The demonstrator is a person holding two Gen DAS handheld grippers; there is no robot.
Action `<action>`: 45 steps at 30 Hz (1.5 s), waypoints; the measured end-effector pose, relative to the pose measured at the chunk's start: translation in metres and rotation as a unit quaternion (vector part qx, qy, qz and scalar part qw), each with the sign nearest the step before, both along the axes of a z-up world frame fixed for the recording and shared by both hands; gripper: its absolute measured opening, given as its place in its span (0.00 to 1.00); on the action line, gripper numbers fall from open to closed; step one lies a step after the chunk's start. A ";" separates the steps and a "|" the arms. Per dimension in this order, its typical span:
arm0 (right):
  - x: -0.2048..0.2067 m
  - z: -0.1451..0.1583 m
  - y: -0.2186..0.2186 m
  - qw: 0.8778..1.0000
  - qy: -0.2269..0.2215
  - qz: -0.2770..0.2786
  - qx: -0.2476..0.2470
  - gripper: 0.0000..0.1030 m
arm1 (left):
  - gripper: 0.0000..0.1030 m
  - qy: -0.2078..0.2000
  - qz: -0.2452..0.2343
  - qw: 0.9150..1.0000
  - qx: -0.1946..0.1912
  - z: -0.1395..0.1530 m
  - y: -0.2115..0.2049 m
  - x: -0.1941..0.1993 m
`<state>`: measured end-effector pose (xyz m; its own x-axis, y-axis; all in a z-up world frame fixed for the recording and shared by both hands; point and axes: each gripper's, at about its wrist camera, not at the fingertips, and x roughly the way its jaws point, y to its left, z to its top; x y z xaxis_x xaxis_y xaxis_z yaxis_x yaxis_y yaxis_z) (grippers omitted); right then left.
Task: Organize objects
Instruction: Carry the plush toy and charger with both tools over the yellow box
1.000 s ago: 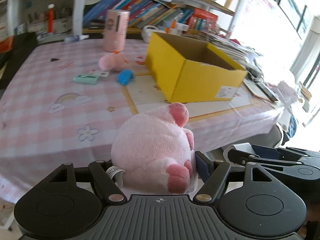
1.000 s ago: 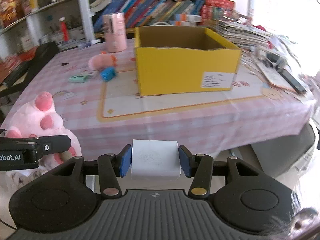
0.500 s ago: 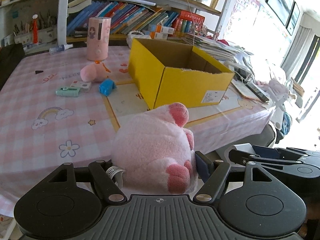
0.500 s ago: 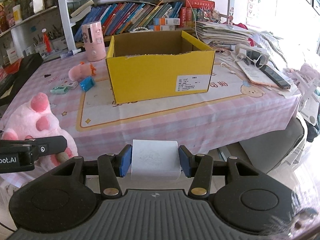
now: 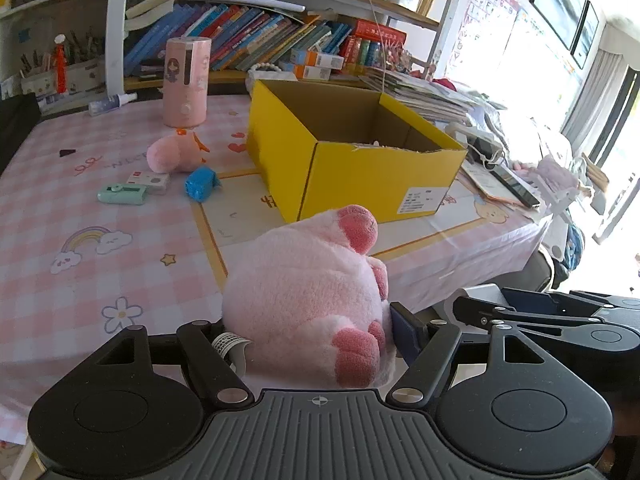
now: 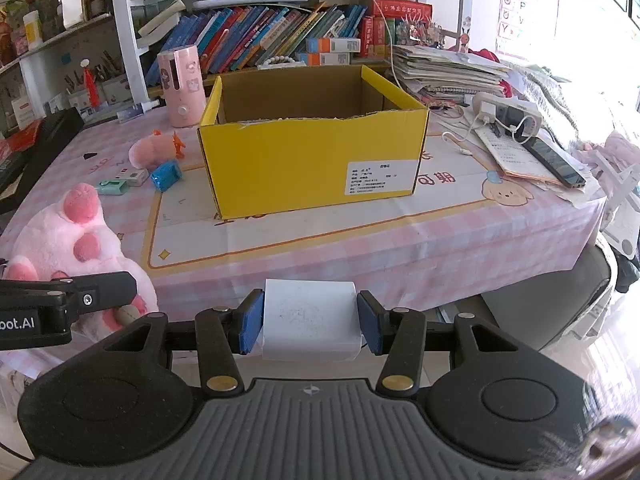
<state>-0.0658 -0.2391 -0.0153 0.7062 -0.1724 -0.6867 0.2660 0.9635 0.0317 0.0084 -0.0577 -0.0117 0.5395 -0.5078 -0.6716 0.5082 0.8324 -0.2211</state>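
Claws level before the table: left claw (image 5: 312,340) grips plush (image 5: 308,304), right claw (image 6: 311,326) apparently paper roll (image 6: 311,326).

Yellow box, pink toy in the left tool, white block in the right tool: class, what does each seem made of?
Yellow box: corrugated cardboard, matte; brown inside, torn ragged rim.
Pink toy: plush fabric, fuzzy pile.
White block: probably smooth plastic, matte, with rounded corners and faint scuffs; not certain.

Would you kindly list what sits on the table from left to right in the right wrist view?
Mint green case → small pink plush → blue toy → yellow box → black phone.
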 end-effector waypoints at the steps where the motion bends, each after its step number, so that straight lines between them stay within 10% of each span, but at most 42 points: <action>1: 0.001 0.000 -0.001 1.000 0.001 0.001 0.001 0.46 | 0.72 0.001 0.000 1.000 -0.001 -0.001 -0.001 0.001; 18: 0.030 -0.002 -0.029 1.000 -0.001 0.006 0.005 0.46 | 0.72 -0.026 0.006 1.000 0.000 0.006 -0.028 0.022; 32: 0.080 0.049 -0.088 0.994 -0.105 0.017 -0.035 0.46 | 0.72 -0.127 0.054 0.989 -0.053 0.053 -0.065 0.070; 45: 0.156 0.067 -0.143 0.984 -0.141 0.082 -0.072 0.46 | 0.72 -0.144 0.061 0.987 0.027 0.043 -0.154 0.126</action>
<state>0.0907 -0.3821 0.0518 0.8921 -0.1213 -0.4353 0.1062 0.9926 -0.0588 0.1340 -0.2118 0.0312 0.7674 -0.3943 -0.5055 0.4386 0.8980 -0.0345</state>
